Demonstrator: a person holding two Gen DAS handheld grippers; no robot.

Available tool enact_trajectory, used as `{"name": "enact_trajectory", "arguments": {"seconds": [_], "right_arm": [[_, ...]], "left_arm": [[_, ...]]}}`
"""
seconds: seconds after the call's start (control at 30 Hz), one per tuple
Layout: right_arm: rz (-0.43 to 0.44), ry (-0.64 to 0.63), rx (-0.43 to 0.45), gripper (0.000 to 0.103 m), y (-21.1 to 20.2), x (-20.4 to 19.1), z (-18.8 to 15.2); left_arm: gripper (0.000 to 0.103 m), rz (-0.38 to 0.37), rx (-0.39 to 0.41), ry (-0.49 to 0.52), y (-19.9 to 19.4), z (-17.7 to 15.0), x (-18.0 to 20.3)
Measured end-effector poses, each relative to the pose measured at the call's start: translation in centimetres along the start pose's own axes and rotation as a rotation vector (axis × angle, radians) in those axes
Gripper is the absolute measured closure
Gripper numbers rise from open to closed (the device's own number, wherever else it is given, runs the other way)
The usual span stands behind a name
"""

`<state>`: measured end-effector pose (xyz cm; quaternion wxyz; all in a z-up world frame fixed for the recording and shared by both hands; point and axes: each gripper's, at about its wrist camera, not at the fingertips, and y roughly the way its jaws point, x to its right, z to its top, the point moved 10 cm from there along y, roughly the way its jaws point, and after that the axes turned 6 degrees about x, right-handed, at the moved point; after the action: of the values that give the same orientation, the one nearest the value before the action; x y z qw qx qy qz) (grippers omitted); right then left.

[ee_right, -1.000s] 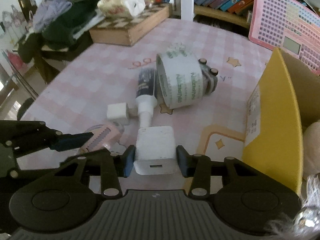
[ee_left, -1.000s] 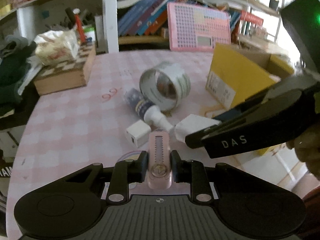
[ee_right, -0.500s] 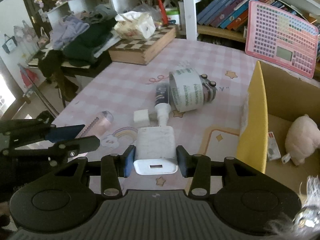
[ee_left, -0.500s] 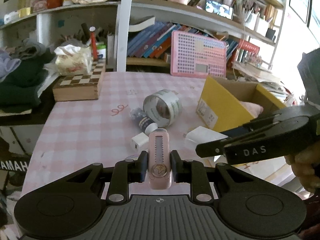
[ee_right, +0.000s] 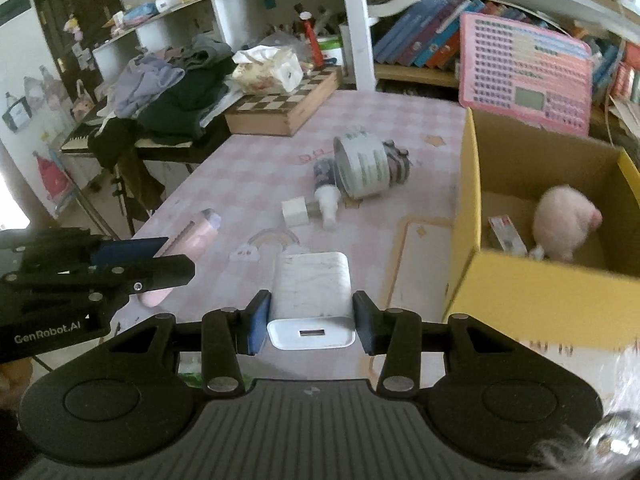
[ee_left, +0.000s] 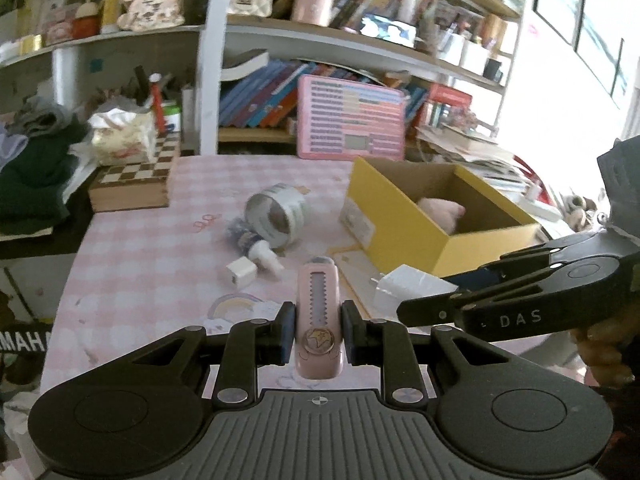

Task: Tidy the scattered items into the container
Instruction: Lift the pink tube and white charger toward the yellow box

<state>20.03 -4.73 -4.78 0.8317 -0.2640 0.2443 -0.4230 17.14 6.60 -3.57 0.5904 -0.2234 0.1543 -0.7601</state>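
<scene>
**Both claws loaded, box waiting**

Left claw (ee_left: 316, 334) pinches a pink box cutter (ee_left: 318, 312) across its slim, hard plastic body; light, slippery, so that mid-body hold looks right. Right claw (ee_right: 310, 322) clamps a white charger block (ee_right: 311, 300), smooth and rigid, by its flat sides. Both hang above the checked table (ee_right: 248, 184), beside the yellow cardboard box (ee_right: 520, 300).

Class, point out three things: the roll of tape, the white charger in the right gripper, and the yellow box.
roll of tape (ee_right: 362, 168), right wrist view, printed outer band.
white charger (ee_right: 312, 292), right wrist view, top face.
yellow box (ee_left: 394, 218), left wrist view, near outer wall.
</scene>
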Motion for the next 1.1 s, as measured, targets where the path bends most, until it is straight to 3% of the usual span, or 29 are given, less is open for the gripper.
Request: {"name": "enact_trajectory", "arguments": {"seconds": [0.57,1.1], "right_arm": [[-0.151,0.143,0.013,0.062,-5.4,2.2,-5.2],[-0.282,0.258,0.008,0.062,-9.5,7.8,-8.2]], "left_arm": [[0.080,-0.167,-0.031,0.101,-0.9,-1.8,5.5],[0.080,-0.321,-0.072,0.183,1.8,-1.8,12.2]]}}
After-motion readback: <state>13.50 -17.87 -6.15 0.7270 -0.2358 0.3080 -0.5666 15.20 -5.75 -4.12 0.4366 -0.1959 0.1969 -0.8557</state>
